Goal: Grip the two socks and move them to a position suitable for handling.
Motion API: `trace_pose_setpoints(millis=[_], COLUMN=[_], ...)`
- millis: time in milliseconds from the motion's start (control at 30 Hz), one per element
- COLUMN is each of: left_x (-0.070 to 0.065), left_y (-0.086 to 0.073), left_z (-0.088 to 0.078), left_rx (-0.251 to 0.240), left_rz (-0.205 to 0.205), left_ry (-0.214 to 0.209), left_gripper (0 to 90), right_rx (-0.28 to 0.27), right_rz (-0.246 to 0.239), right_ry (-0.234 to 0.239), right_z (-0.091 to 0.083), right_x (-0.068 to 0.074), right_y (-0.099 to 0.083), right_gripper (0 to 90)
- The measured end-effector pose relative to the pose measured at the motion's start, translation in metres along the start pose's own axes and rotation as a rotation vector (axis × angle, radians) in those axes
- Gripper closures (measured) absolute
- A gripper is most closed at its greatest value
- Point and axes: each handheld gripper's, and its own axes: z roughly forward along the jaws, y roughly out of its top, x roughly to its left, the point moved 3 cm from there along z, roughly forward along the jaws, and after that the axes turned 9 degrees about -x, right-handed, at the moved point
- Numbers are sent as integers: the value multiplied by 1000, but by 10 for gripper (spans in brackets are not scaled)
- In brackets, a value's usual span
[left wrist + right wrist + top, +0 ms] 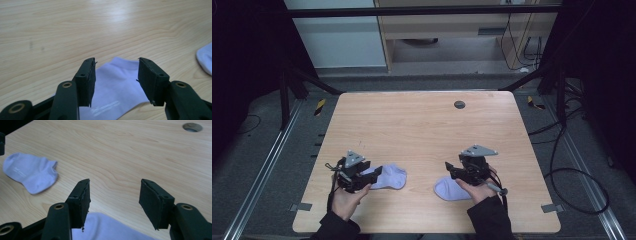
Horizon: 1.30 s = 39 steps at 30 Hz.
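Two pale lavender ankle socks lie flat near the front of the wooden table (pixel 422 130). My left gripper (pixel 371 173) is open and low over one end of the left sock (pixel 391 177). In the left gripper view the gripper (pixel 115 61) has that sock (pixel 117 85) between and below its jaws, and the other sock (pixel 206 58) shows at the right edge. My right gripper (pixel 450 170) is open above the right sock (pixel 448 189). In the right gripper view the gripper (pixel 114 182) has that sock (pixel 110 227) under its jaws, and the left sock (pixel 32 171) lies farther off.
A round cable hole (pixel 459 104) sits near the table's far edge, also visible as the hole (pixel 192 126) in the right gripper view. Black frame legs and cables (pixel 572 170) surround the table on the floor. Bare wood stretches between and beyond the socks.
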Motion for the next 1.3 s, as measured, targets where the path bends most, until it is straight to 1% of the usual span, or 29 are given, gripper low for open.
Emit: trace_pose_setpoints(millis=[100,133,233,267,333,467,533,567,633,733,767,867,933,1000,1133,1300], left_x=[-21,-25,-47,-52,-66,-88,-99,-104,-111,-121,-124,-132,-138,-143,-151,-155], left_y=[2,3,4,4,5,5,4,3,3,0,-1,-4,-7,-10,-16,-21], left_z=[10,13,24,26,34,44,50,53,56,63,65,71,76,80,87,94], left_rx=[13,16,31,36,44,58,68,70,72,84,90,106,122,132,160,194], left_rz=[34,41,68,77,95,126,139,144,152,156,160,169,172,178,194,187], left_ry=[-36,-44,-80,-86,-105,-142,-156,-160,-165,-179,-181,-192,-202,-210,-217,-214], left_gripper=[471,471,470,470,470,470,471,471,473,478,479,491,501,511,555,649], right_rx=[10,14,27,31,36,53,60,69,82,105,113,149,178,190,212,233], right_rz=[5,5,7,10,11,14,21,32,28,45,43,64,61,53,51,51], right_ry=[-22,-27,-47,-55,-67,-95,-101,-109,-116,-117,-117,-109,-110,-111,-111,-98], right_z=[-9,-13,-22,-25,-30,-40,-44,-46,-48,-49,-49,-46,-42,-40,-39,-38], right_x=[-12,-17,-28,-31,-37,-49,-55,-59,-64,-68,-70,-73,-75,-76,-78,-78], right_y=[-8,-12,-21,-24,-28,-38,-43,-47,-52,-60,-63,-71,-76,-79,-82,-84], right_gripper=[421,421,422,424,432,446,452,455,462,479,488,520,548,574,663,753])
